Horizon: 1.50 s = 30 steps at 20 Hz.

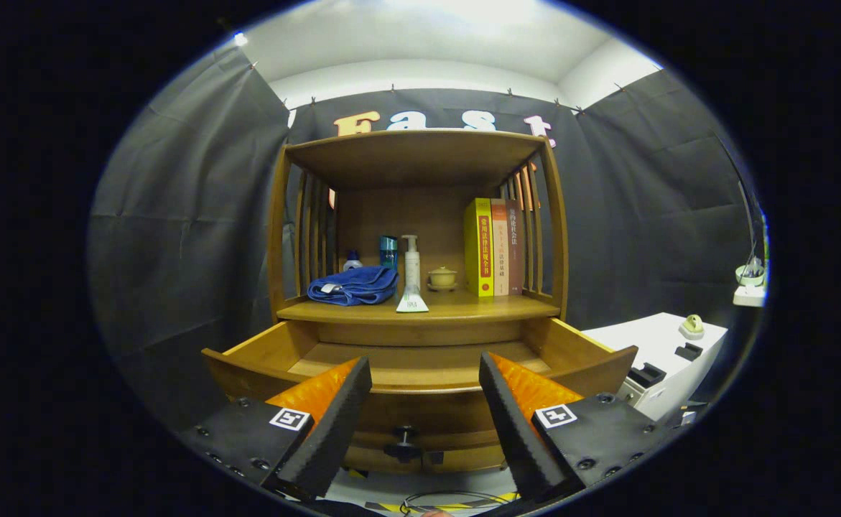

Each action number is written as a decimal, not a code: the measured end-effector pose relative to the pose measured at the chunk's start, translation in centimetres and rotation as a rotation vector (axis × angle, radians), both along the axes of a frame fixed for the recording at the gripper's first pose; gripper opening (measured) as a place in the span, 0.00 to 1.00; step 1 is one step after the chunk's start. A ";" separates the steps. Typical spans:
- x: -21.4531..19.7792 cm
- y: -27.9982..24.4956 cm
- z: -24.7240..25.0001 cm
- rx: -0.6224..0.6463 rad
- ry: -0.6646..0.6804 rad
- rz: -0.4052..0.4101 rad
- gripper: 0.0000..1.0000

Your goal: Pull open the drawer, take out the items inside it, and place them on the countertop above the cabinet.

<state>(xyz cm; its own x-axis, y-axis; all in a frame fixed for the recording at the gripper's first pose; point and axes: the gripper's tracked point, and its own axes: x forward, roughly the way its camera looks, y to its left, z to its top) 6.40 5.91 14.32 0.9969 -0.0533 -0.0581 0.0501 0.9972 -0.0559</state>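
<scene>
The wooden cabinet's drawer (420,373) stands pulled out just ahead of my fingers, its bare wooden floor showing. Its black knob (403,449) sits low between the fingertips. My gripper (424,370) is open, holding nothing, with the black pads (334,424) spread wide in front of the drawer's front panel. On the countertop (463,309) above the drawer lie a folded blue towel (354,286), a white tube (412,301) standing on its cap, a white pump bottle (411,260), a teal bottle (388,251), a small blue-capped bottle (352,260) and a small yellow lidded cup (442,277).
Three upright books (492,248) stand at the countertop's right end under the cabinet's top shelf (413,147). A white unit (668,359) with black parts and a small green object (692,324) stands to the cabinet's right. A cable (442,497) lies on the floor below the drawer.
</scene>
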 end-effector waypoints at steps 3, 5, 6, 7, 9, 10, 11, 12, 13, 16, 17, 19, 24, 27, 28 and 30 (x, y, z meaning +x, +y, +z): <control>-0.3 -0.4 -1.4 -0.002 0.000 -0.014 0.98; -0.5 -0.5 -2.9 0.014 0.015 -0.027 0.98; -0.6 -0.6 -3.6 0.025 0.023 -0.031 0.98; -0.5 -0.6 -4.2 0.031 0.027 -0.034 0.98; -0.3 -0.8 -5.4 0.023 0.039 -0.033 0.98; -0.1 -0.9 -5.9 0.019 0.050 -0.032 0.99; 0.0 -0.9 -6.4 0.019 0.061 -0.031 0.99; 0.0 -0.7 -6.9 0.023 0.071 -0.028 0.99; 0.2 -0.5 -7.3 0.026 0.078 -0.023 0.99; 0.5 -0.3 -8.1 0.028 0.090 -0.013 1.00; 0.5 0.0 -8.2 0.031 0.090 -0.009 1.00; 1.0 -0.1 -8.6 0.032 0.092 -0.014 1.00; 2.0 0.0 -9.5 0.050 0.109 -0.019 1.00; 2.7 0.0 -10.2 0.061 0.121 -0.021 1.00; 2.7 -0.1 -10.4 0.066 0.130 -0.024 0.99; 2.8 0.3 -10.7 0.083 0.135 -0.013 0.99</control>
<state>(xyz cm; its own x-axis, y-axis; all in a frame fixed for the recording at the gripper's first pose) 9.16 6.17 3.65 0.9791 -0.0553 -0.1959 0.0603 0.9980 0.0198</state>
